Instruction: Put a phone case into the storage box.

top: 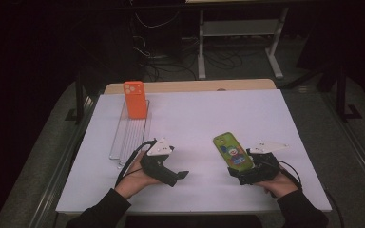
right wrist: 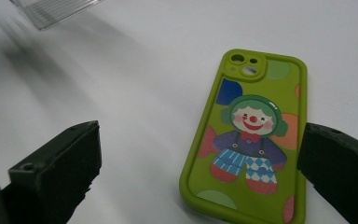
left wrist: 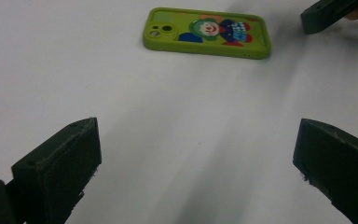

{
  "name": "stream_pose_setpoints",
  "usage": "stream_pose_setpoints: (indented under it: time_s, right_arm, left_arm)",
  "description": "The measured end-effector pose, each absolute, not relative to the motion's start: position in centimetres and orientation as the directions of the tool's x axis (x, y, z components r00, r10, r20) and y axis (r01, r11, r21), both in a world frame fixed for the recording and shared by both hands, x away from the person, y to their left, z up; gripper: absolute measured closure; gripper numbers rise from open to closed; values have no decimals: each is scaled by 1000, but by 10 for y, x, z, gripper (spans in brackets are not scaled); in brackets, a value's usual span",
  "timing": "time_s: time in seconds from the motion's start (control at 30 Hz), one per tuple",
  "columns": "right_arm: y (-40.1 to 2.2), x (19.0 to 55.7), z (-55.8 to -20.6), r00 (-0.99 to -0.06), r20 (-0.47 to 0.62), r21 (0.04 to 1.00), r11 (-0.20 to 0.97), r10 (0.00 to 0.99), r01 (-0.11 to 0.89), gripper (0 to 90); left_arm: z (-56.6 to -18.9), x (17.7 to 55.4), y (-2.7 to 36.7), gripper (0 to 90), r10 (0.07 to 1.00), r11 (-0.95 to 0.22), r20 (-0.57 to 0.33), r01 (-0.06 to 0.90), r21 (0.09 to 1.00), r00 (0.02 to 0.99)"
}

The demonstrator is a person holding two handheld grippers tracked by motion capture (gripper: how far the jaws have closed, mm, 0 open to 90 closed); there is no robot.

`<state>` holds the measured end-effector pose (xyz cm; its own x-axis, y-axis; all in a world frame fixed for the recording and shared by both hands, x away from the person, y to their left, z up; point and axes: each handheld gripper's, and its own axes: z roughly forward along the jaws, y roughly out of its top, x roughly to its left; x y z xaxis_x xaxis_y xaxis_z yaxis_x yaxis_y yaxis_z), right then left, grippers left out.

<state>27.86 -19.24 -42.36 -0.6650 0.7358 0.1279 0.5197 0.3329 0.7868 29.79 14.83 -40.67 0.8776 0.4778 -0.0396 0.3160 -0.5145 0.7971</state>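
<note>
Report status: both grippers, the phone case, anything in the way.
Left gripper open, empty. Right gripper open, jaws either side of the flat green clown-print phone case, not closed on it. Orange phone case upright in clear ridged rack, far off; nothing blocking.

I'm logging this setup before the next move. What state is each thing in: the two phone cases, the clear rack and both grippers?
Green clown-print phone case: lying flat on the white table, printed back up, between the right gripper's open jaws.
Orange phone case: standing upright at the rack's far end.
Clear ribbed plastic rack: lying on the table, other slots empty.
Left gripper: open, holding nothing.
Right gripper: open, not yet gripping.
</note>
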Motion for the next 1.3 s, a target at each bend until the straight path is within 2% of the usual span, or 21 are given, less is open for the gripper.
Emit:
stream_pose_setpoints:
  time_s: [0.13, 0.4, 0.97, 1.3]
  right_arm:
    - [-193, 280, -422, -643, 136, 781, 318, 753, 537, 0]
    - [-191, 288, -414, -603, 131, 764, 307, 787, 567, 0]
    - [-180, 318, -376, -554, 130, 814, 231, 823, 533, 0]
    - [-176, 329, -376, -486, 114, 787, 220, 866, 577, 0]
  left_arm:
    - [-407, 301, 152, 5, 485, -483, -64, 328, 812, 872]
    - [-410, 300, 150, 5, 479, -494, -65, 330, 804, 875]
    - [-409, 303, 154, 5, 493, -469, -83, 345, 813, 866]
    - [-409, 304, 155, 5, 497, -469, -86, 350, 810, 864]
